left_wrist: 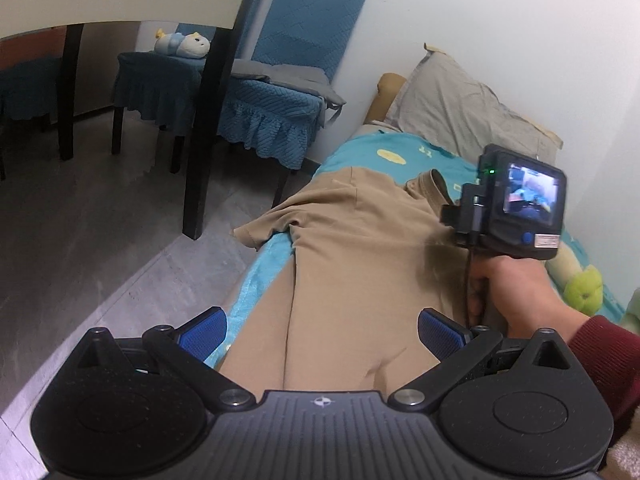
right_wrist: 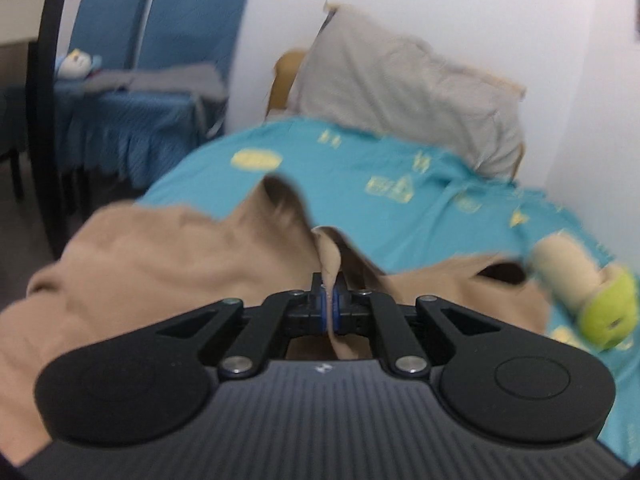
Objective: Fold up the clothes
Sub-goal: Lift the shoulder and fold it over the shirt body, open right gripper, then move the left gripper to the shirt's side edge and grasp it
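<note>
A tan shirt (left_wrist: 352,248) lies spread along the teal bedsheet (left_wrist: 384,152), one short sleeve hanging over the bed's left edge. My left gripper (left_wrist: 322,334) is open above the shirt's lower part, its blue pads (left_wrist: 204,334) wide apart and empty. My right gripper (right_wrist: 330,304) is shut on a fold of the tan shirt (right_wrist: 160,256) near the collar and lifts it off the sheet. In the left wrist view the right gripper's body (left_wrist: 516,208) and the hand holding it hang over the shirt's right side; its fingers are hidden.
A grey pillow (left_wrist: 464,104) leans on the wall at the bed's head. A plush toy with a green end (right_wrist: 600,312) lies on the bed's right side. Blue-covered chairs (left_wrist: 280,92) and a dark-legged table (left_wrist: 208,120) stand left of the bed on grey floor.
</note>
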A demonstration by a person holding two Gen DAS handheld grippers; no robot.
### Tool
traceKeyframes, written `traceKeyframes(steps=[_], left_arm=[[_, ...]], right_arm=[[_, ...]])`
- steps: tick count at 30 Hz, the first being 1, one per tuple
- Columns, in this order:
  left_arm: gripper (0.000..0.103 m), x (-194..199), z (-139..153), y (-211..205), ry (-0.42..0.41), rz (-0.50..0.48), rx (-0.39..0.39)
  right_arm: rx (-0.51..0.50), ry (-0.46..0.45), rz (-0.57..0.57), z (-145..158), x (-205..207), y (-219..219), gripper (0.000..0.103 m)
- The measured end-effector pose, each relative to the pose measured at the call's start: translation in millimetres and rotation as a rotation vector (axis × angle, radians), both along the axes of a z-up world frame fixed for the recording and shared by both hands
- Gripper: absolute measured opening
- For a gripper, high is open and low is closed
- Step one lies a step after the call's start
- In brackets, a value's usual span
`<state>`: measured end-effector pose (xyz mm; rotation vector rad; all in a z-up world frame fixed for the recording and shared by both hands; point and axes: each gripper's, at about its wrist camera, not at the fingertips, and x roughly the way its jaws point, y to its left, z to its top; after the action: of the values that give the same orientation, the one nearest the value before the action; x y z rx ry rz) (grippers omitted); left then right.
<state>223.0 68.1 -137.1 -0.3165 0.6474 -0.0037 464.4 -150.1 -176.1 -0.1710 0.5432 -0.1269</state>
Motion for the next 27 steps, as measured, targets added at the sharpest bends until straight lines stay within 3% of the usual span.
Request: traceKeyframes(steps=[4, 6, 8, 9, 10, 13, 16, 22, 27], left_arm=[[0.103, 3, -6, -7, 0.016, -0.023, 0.018], [0.103, 4, -8, -11, 0.016, -0.029, 0.020], [0.103, 1, -5, -18, 0.000, -0.036, 0.041], [0.102, 0, -4, -22, -0.009, -0.040, 0.057], [0.102, -3, -1, -26, -0.022, -0.042, 0.080], [0.102, -16, 7, -40, -0.087, -0.051, 0.166], [0.102, -29, 16, -51, -0.128, -0.076, 0.204], [0.102, -57, 31, -62, -0.136, -0.130, 0.163], [0.102, -80, 36, -84, -0.115, -0.295, 0.126]], right_arm=[[0.138, 0.041, 0.017, 0, 0, -16, 0.009], [0.219, 0.098, 0.034, 5, -3, -26, 0.020], [0.276, 0.096, 0.061, 16, -24, -34, 0.067], [0.296, 0.077, 0.071, 23, -38, -38, 0.084], [0.314, 0.057, 0.084, 32, -54, -43, 0.088], [0.379, 0.080, 0.102, 58, -98, -57, 0.089], [0.452, 0.080, 0.104, 86, -157, -71, 0.089], [0.492, 0.043, 0.081, 144, -285, -100, 0.089], [0.532, -0.082, 0.037, 166, -378, -140, 0.089]])
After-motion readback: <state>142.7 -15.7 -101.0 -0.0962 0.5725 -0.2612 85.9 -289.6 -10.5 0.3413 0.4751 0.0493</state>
